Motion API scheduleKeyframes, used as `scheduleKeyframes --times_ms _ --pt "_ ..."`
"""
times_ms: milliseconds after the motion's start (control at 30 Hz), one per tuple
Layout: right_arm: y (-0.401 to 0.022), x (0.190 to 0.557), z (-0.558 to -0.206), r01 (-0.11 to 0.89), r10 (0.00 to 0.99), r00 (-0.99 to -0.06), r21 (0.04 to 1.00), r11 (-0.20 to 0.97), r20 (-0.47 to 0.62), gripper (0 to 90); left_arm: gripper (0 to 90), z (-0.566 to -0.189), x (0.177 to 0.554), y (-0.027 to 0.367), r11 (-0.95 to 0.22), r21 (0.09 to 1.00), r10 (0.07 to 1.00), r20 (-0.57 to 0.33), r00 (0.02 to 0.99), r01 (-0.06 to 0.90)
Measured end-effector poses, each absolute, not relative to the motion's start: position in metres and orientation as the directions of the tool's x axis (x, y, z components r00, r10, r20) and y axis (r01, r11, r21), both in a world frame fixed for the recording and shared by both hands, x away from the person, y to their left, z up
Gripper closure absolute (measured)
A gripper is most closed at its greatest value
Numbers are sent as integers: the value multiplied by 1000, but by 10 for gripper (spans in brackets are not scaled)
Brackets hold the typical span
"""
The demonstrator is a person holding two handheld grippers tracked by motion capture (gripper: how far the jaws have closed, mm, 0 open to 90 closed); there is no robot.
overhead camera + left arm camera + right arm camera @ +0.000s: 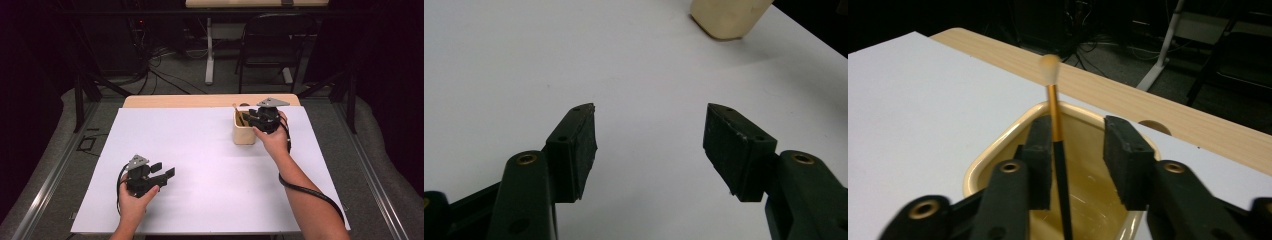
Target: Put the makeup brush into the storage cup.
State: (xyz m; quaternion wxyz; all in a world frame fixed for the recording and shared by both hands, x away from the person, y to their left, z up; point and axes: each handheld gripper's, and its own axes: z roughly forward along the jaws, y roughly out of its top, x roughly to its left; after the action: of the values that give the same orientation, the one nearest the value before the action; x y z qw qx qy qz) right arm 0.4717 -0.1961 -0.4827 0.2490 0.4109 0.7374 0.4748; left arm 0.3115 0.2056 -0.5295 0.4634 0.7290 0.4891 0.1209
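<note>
Your right gripper [1078, 160] hovers parted over the cream plastic cup [998, 155], the gold-and-black makeup brush [1055, 135] standing released between its jaws (against one pad); your left gripper [649, 145] waits spread, well apart.

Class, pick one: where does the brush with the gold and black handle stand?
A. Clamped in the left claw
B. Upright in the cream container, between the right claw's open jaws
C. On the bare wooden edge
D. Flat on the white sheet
B: in the right gripper view the brush stands in the cream container, with the right claw open around it.
</note>
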Motion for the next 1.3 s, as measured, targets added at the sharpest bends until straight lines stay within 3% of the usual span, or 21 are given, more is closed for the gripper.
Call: scheduleKeyframes --times_ms 433,1300 --pt "-198 470 -479 356 851 -525 913 200 18 371 382 -529 311 206 -87 795 828 -277 488 600" --pt "-195 444 -467 361 840 -542 907 215 16 348 382 -528 313 207 -92 797 822 -278 498 597"
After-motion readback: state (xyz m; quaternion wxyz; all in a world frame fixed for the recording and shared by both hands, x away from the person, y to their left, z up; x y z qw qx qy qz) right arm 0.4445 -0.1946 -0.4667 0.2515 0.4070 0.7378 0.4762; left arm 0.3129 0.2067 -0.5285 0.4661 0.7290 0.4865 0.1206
